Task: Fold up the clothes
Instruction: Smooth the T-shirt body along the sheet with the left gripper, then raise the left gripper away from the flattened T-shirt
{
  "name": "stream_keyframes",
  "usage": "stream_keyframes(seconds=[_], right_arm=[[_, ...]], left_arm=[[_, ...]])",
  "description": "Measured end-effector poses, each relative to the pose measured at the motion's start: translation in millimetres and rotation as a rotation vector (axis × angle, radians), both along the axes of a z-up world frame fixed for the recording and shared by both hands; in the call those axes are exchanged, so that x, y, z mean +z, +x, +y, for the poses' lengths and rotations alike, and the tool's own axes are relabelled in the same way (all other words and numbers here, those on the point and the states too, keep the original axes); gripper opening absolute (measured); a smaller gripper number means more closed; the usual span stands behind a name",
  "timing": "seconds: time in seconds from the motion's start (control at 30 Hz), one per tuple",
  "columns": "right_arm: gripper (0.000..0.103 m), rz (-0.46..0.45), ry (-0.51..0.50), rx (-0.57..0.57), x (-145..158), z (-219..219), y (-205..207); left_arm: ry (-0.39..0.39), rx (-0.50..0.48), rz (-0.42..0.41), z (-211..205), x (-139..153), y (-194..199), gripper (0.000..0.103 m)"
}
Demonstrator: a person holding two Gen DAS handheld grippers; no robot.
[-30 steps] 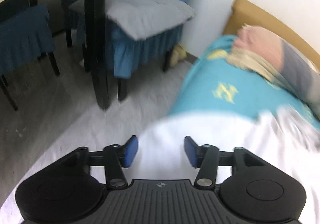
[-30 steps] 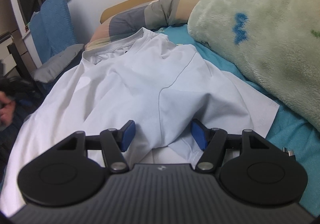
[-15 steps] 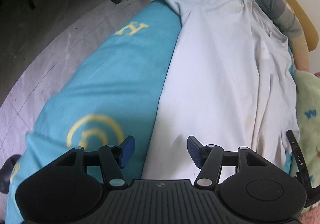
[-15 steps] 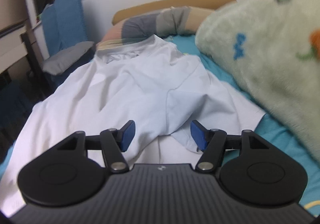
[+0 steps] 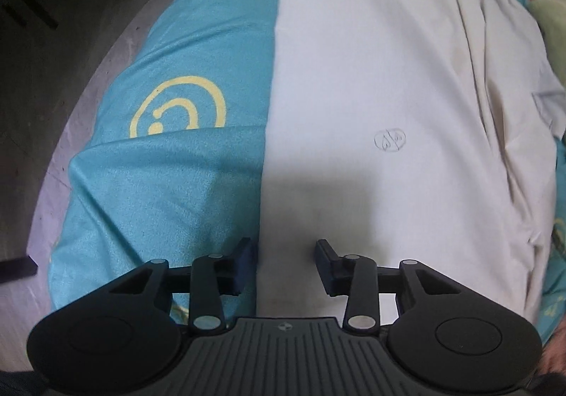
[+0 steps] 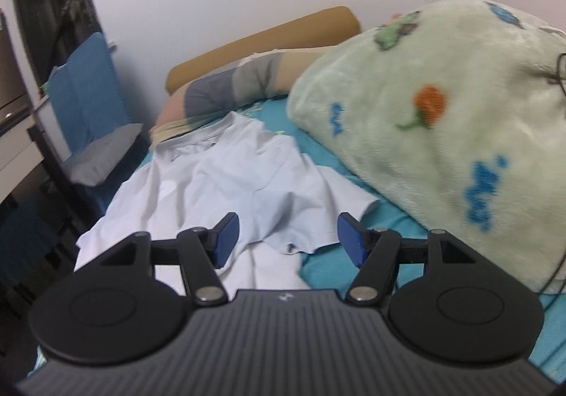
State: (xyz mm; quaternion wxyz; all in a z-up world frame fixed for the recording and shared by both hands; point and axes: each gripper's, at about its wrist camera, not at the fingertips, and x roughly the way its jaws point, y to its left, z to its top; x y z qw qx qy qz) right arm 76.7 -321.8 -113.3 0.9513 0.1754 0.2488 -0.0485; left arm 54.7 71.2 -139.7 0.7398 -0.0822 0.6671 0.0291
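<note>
A white T-shirt [image 5: 371, 95] lies spread along a bed with a teal sheet [image 5: 169, 190]; it also shows in the right wrist view [image 6: 226, 180], collar toward the pillow. My left gripper [image 5: 284, 265] is open and empty, low over the shirt's left edge near the hem. My right gripper [image 6: 286, 236] is open and empty, above the shirt's right sleeve [image 6: 339, 201], which lies folded over the body.
A green fleece blanket [image 6: 442, 120] is heaped along the bed's right side. A striped pillow [image 6: 230, 91] and tan headboard [image 6: 265, 35] are at the far end. A blue-covered chair [image 6: 88, 105] stands left of the bed; grey floor [image 5: 53, 59] lies beyond the bed's left edge.
My left gripper swung from facing the chair and floor down onto the shirt's left edge and moved closer to it. My right gripper pulled back and rose, so the shirt looks farther away.
</note>
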Motion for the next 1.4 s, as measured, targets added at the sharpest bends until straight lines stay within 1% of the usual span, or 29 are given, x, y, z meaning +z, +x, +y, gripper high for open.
stream_keyframes(seconds=[0.03, 0.07, 0.1, 0.13, 0.17, 0.3, 0.37, 0.43, 0.5, 0.63, 0.77, 0.83, 0.87, 0.9, 0.97, 1.03, 1.07, 1.1, 1.13, 1.17, 1.2, 1.23, 1.27, 1.33, 1.37, 1.4], right_arm=[[0.065, 0.003, -0.005, -0.004, -1, 0, 0], [0.065, 0.006, -0.017, -0.003, -2, 1, 1], [0.065, 0.009, -0.027, 0.000, -3, 2, 1], [0.065, 0.011, -0.033, 0.007, -4, 4, 3], [0.065, 0.012, -0.035, 0.015, -4, 5, 4], [0.064, -0.004, -0.026, 0.026, -4, 6, 2], [0.064, -0.011, -0.022, 0.027, -3, 5, 2], [0.064, -0.015, -0.012, 0.023, -3, 3, 2], [0.064, -0.019, 0.003, 0.017, -2, 1, 1], [0.064, -0.028, 0.049, -0.006, -1, -7, 0], [0.064, -0.027, 0.065, -0.005, -2, -11, 0], [0.064, -0.026, 0.073, -0.005, -2, -13, 1], [0.064, -0.026, 0.076, -0.004, -2, -13, 1], [0.064, -0.026, 0.075, -0.001, -3, -13, 1], [0.064, -0.024, 0.073, 0.007, -3, -12, 2], [0.064, -0.022, 0.070, 0.015, -3, -12, 3], [0.064, -0.021, 0.071, 0.017, -3, -11, 2], [0.064, -0.022, 0.074, 0.017, -3, -11, 2], [0.064, -0.022, 0.076, 0.018, -3, -12, 2], [0.064, -0.023, 0.079, 0.018, -3, -12, 2], [0.064, -0.023, 0.081, 0.019, -3, -12, 2], [0.064, -0.023, 0.085, 0.019, -3, -12, 1], [0.064, -0.022, 0.089, 0.020, -4, -12, 1], [0.064, -0.020, 0.099, 0.020, -5, -12, 2], [0.064, -0.019, 0.104, 0.021, -5, -12, 2], [0.064, -0.019, 0.109, 0.021, -5, -13, 1]], left_arm=[[0.013, -0.015, -0.004, -2, 1, -1, 0.038], [0.018, -0.025, -0.010, -2, 3, -3, 0.029], [0.020, -0.034, -0.014, -2, 5, -3, 0.013], [0.013, -0.045, -0.016, -2, 8, -4, 0.007], [0.010, -0.060, -0.019, -1, 12, -5, 0.004], [0.056, -0.165, -0.044, -5, 39, -7, 0.002], [0.087, -0.193, -0.043, -7, 56, -7, 0.002], [0.140, -0.219, -0.040, -2, 72, -5, 0.002], [0.168, -0.205, -0.027, 12, 85, 4, 0.002], [0.254, -0.188, -0.023, 22, 92, 23, 0.002], [0.266, -0.163, -0.004, 17, 74, 33, 0.004], [0.270, -0.158, -0.003, 14, 70, 35, 0.011], [0.266, -0.157, -0.013, 12, 69, 35, 0.018], [0.263, -0.156, -0.022, 11, 69, 36, 0.030], [0.254, -0.155, -0.044, 6, 69, 37, 0.040], [0.229, -0.167, -0.089, -4, 79, 37, 0.049], [0.217, -0.173, -0.112, -9, 84, 36, 0.057], [0.205, -0.180, -0.139, -15, 88, 36, 0.059], [0.198, -0.190, -0.181, -22, 91, 36, 0.060], [0.190, -0.197, -0.225, -29, 96, 37, 0.063], [0.175, -0.198, -0.270, -37, 104, 36, 0.070], [0.160, -0.197, -0.313, -45, 111, 36, 0.073], [0.140, -0.192, -0.345, -51, 116, 38, 0.079], [0.076, -0.180, -0.387, -63, 125, 45, 0.080], [0.057, -0.175, -0.410, -70, 124, 49, 0.082], [0.056, -0.173, -0.443, -77, 128, 51, 0.085]])
